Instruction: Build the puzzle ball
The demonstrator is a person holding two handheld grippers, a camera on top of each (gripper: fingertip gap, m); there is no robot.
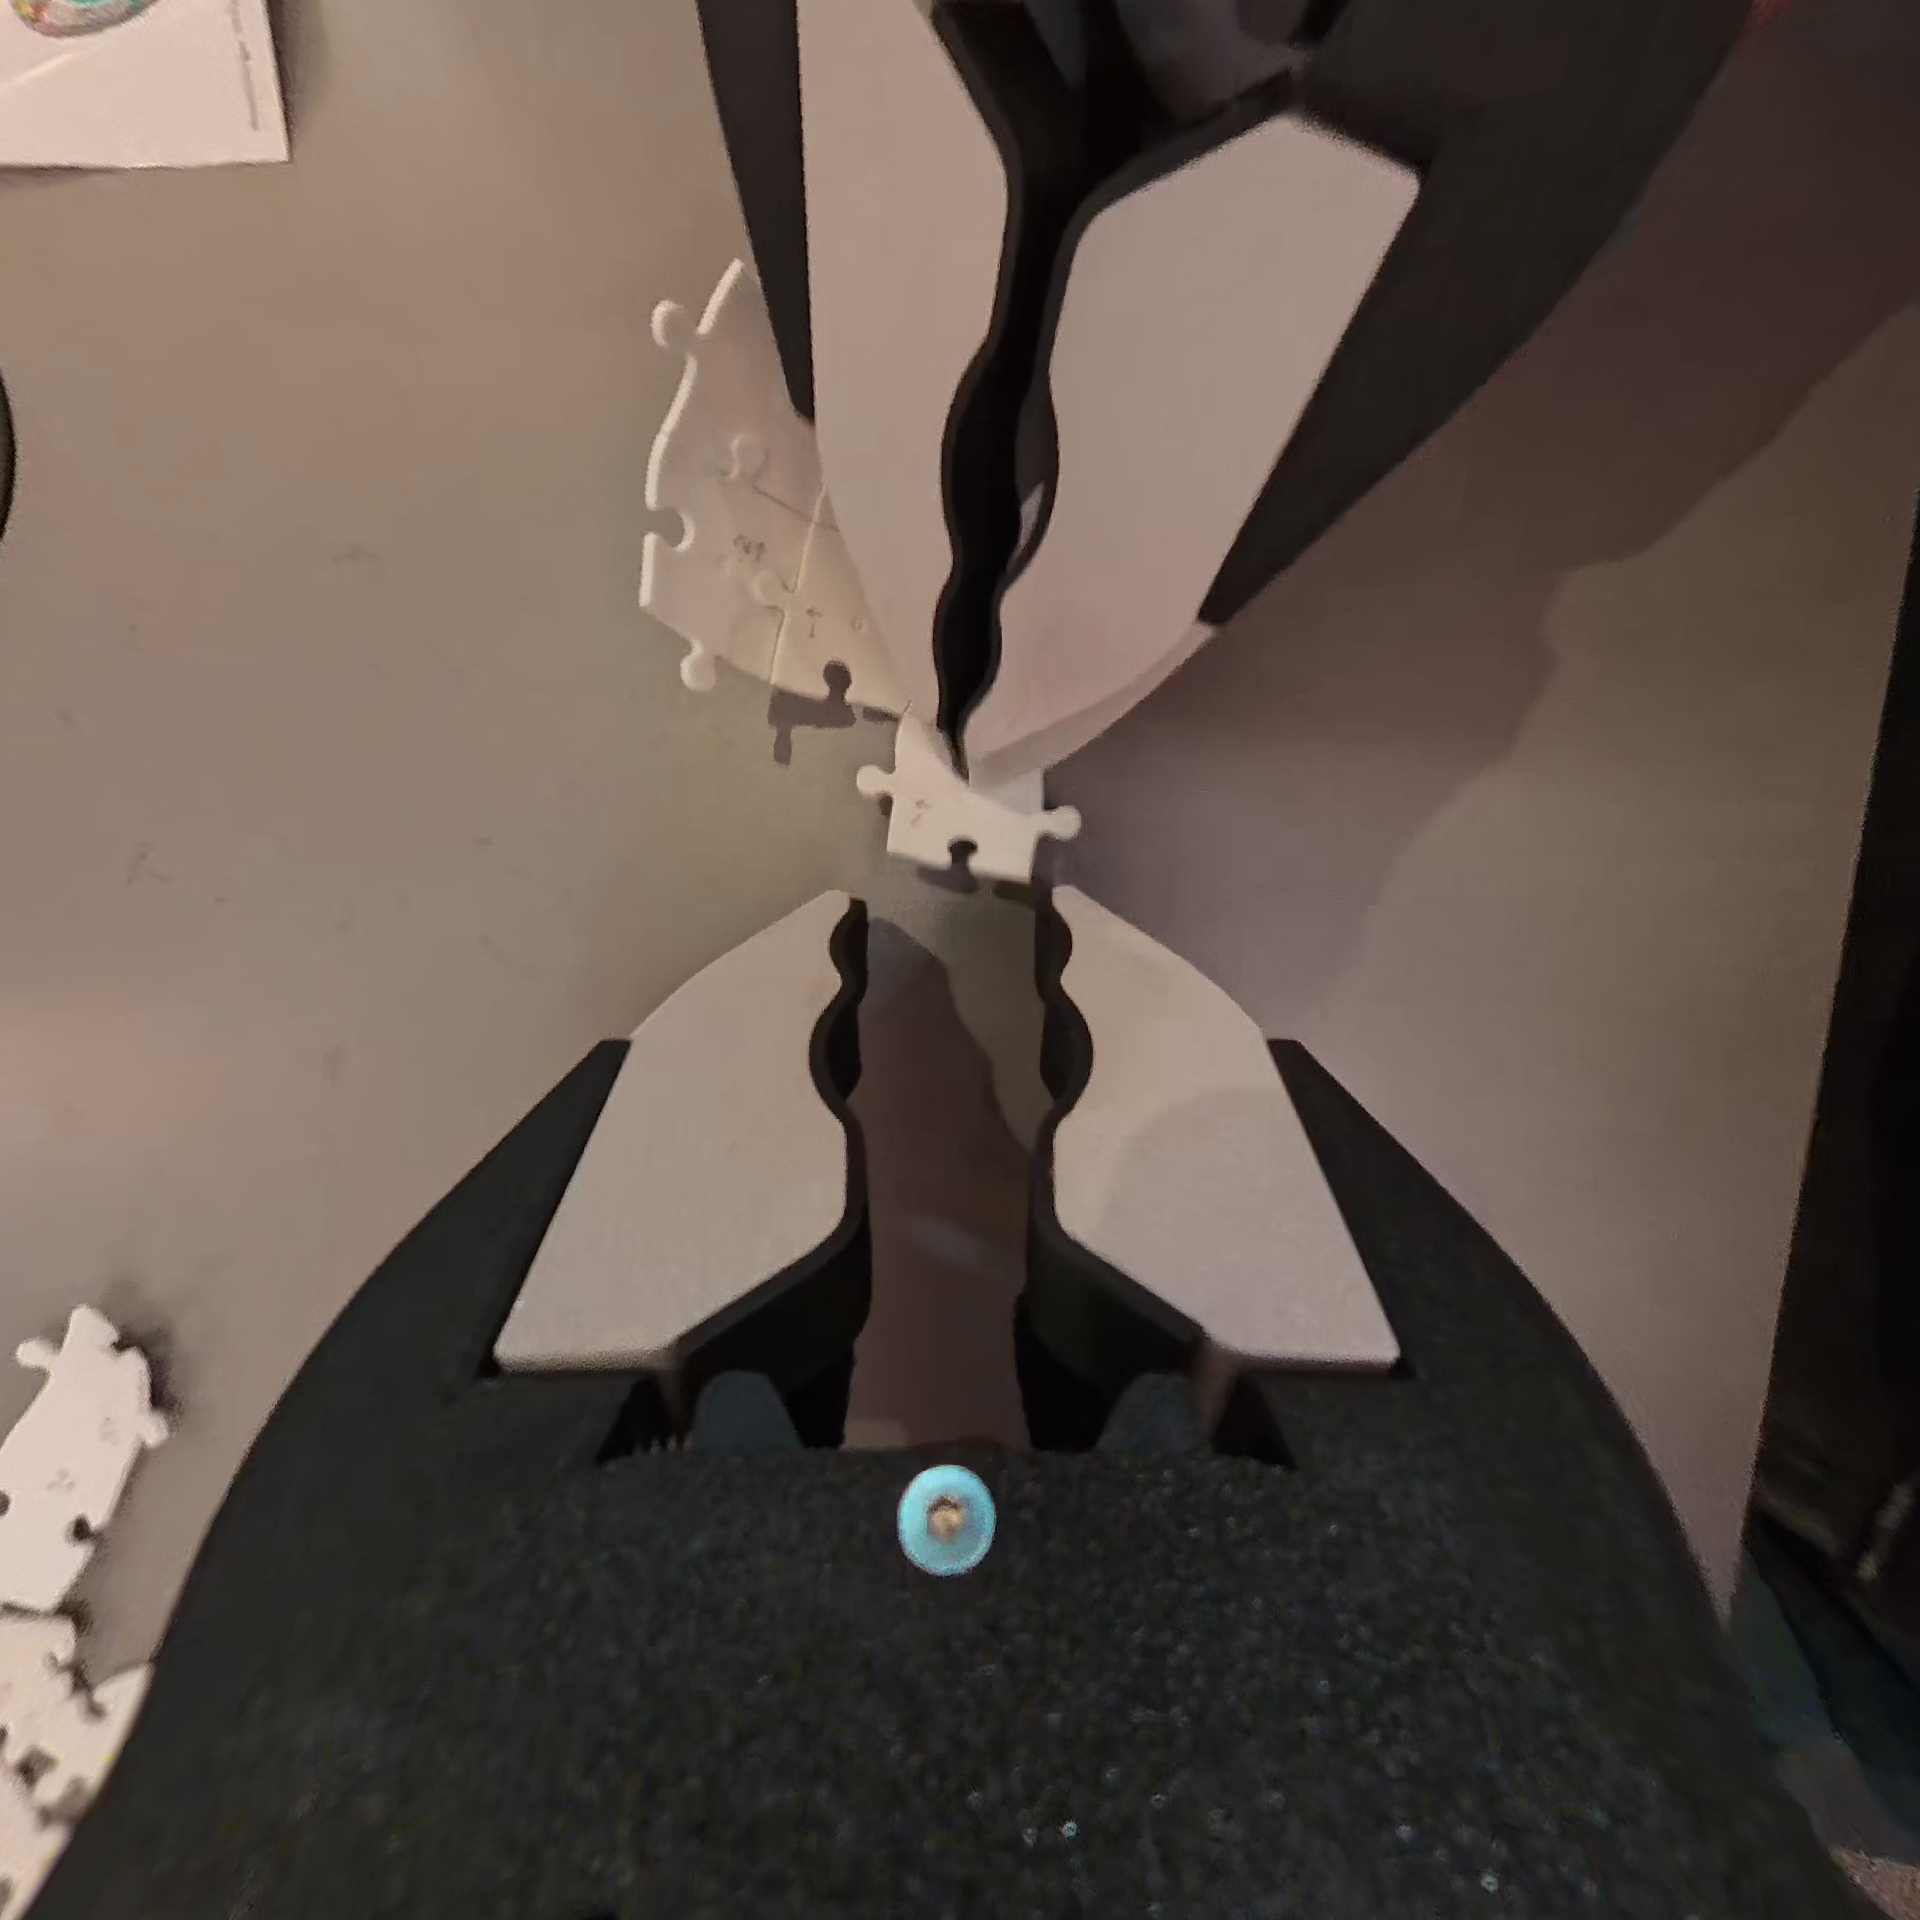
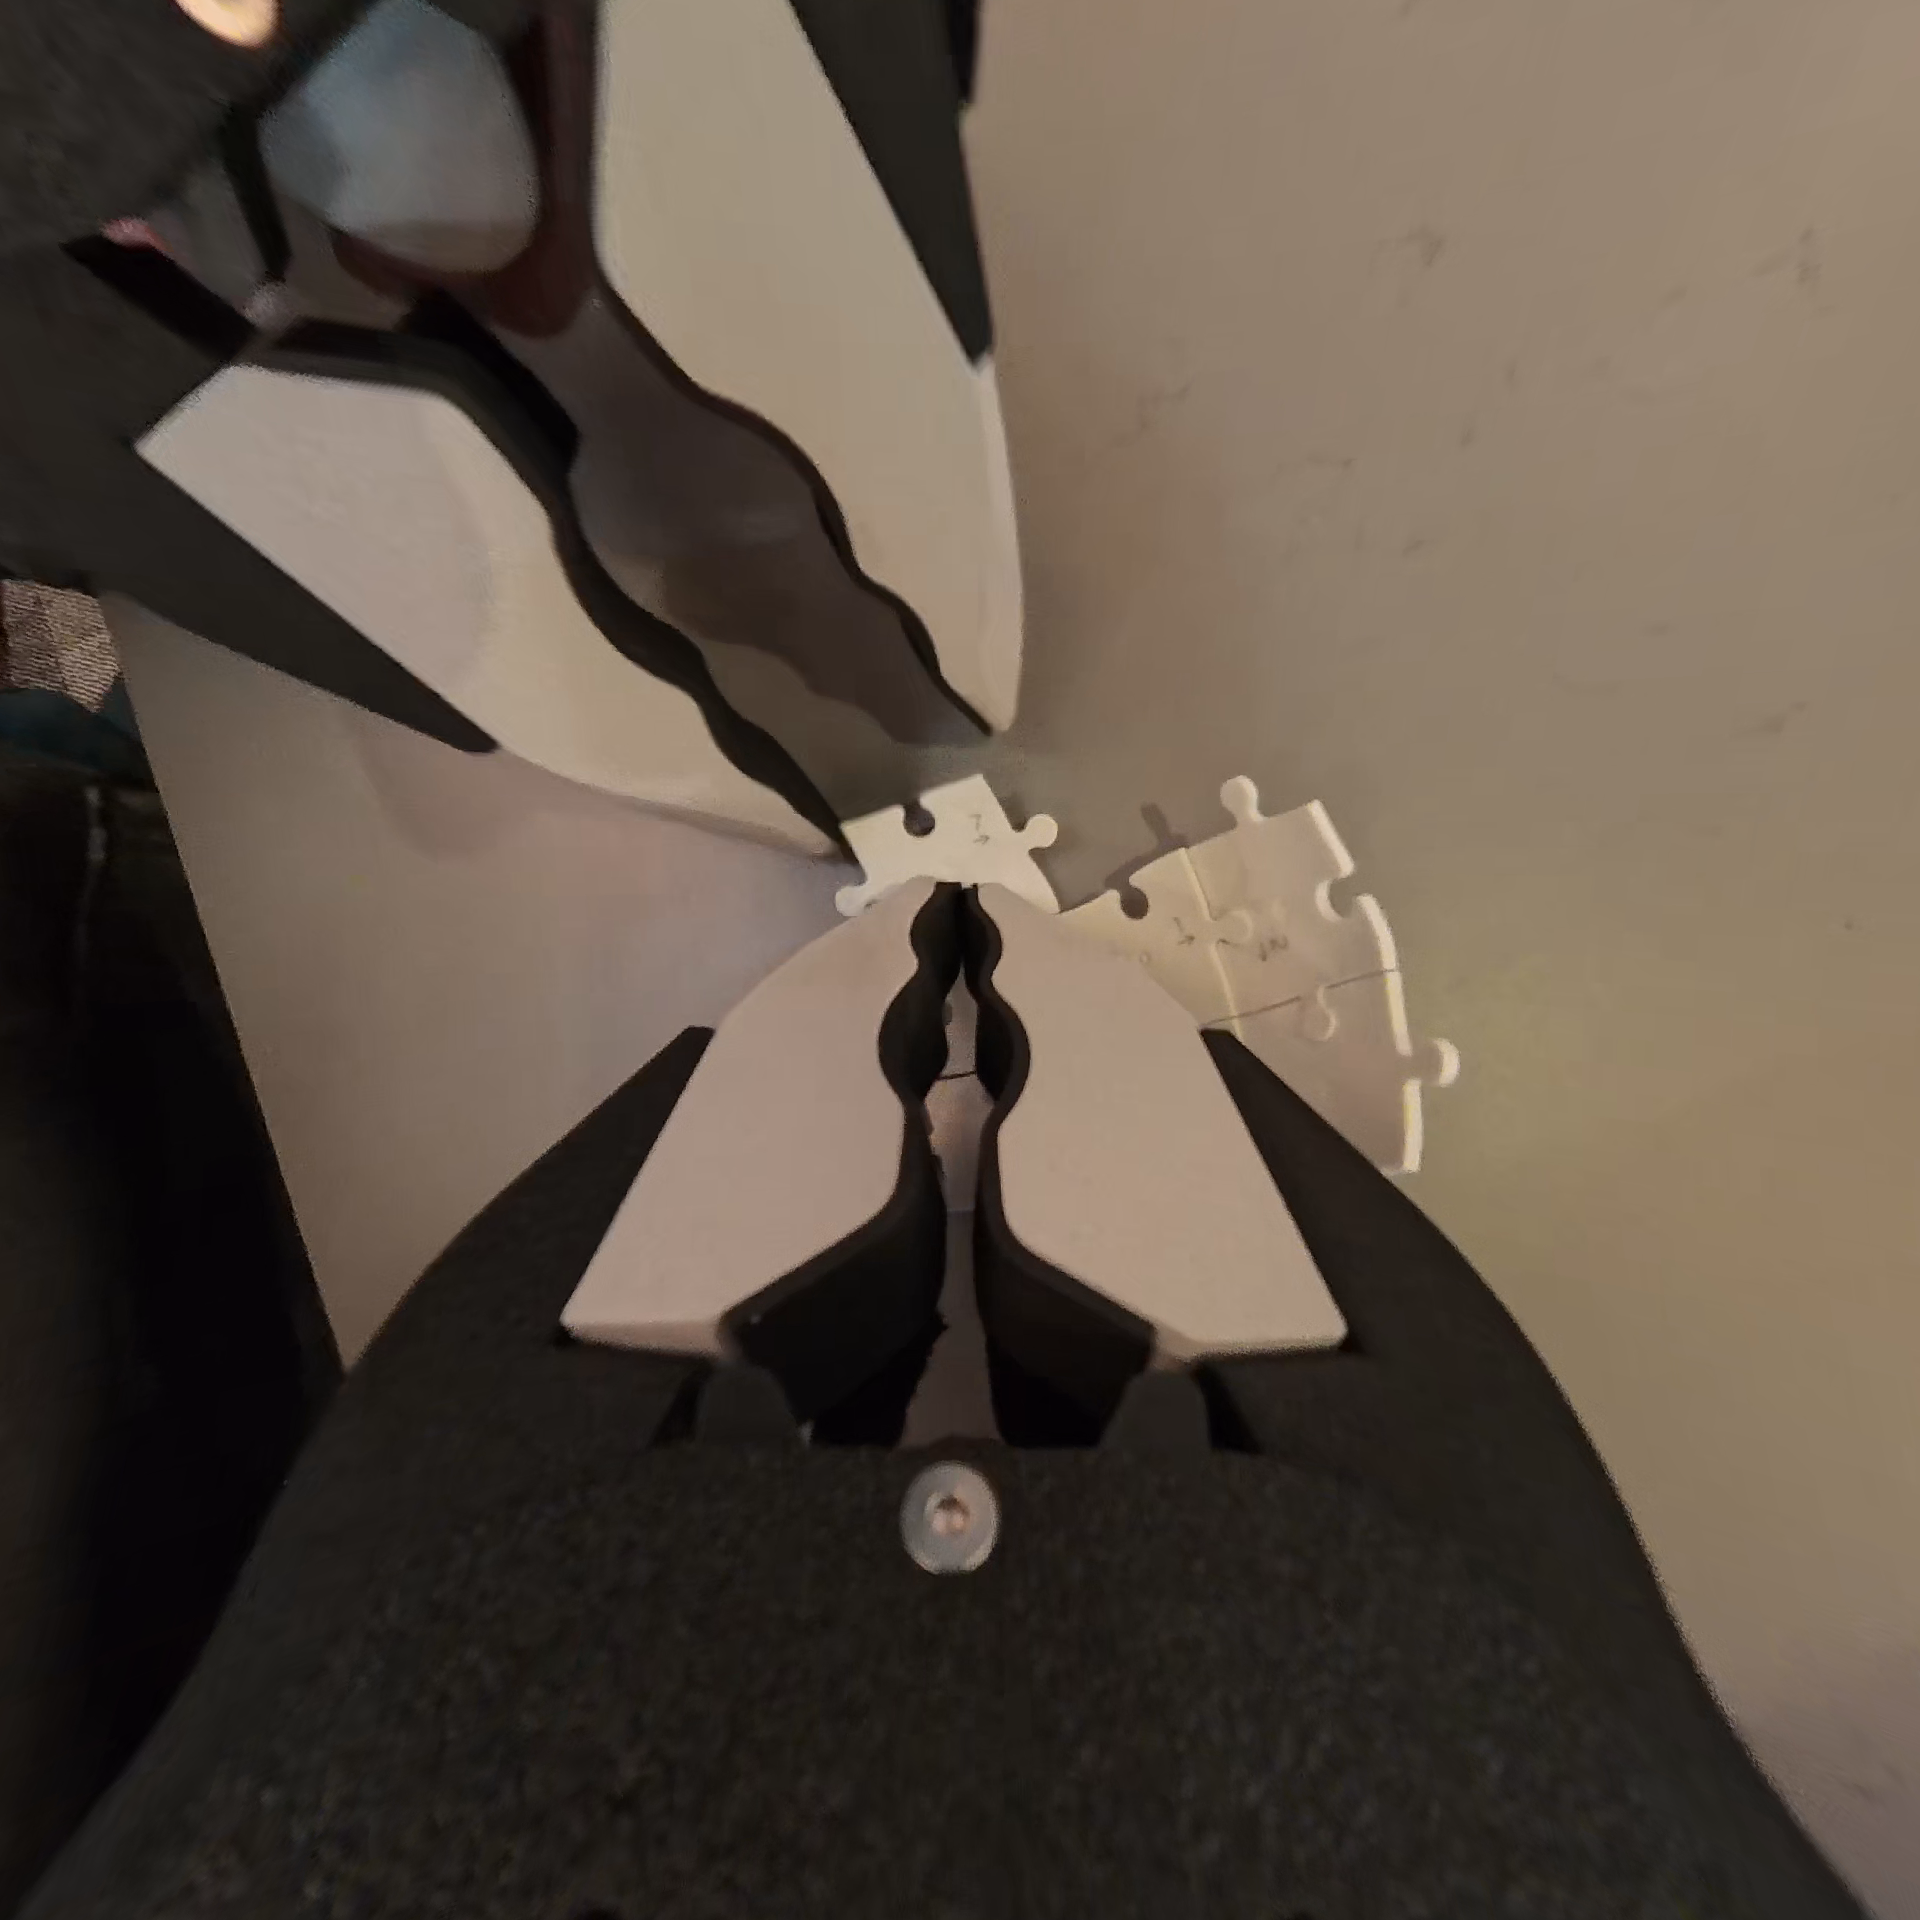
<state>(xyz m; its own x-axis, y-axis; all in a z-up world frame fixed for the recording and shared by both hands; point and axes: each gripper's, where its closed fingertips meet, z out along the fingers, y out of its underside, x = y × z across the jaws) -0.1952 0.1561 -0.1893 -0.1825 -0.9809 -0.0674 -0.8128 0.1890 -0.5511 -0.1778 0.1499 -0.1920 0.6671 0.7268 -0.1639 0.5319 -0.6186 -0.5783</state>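
Note:
My right gripper (image 2: 961,899) is shut on the edge of a single white puzzle piece (image 2: 956,847) and holds it just above the grey table. In the left wrist view the right gripper (image 1: 961,753) comes down from the top with that piece (image 1: 966,821) at its tips. My left gripper (image 1: 951,899) is open, with its fingertips just short of the piece. In the right wrist view the left gripper (image 2: 914,779) straddles the piece's far edge. A joined, curved section of several white pieces (image 1: 748,540) lies beside the held piece and also shows in the right wrist view (image 2: 1278,956).
Loose white puzzle pieces (image 1: 73,1475) lie at the lower left of the grey table (image 1: 312,727). A printed paper sheet (image 1: 135,73) lies at the far left corner. A dark object (image 1: 1849,1143) stands along the right edge. My two grippers' fingertips are within a few centimetres of each other.

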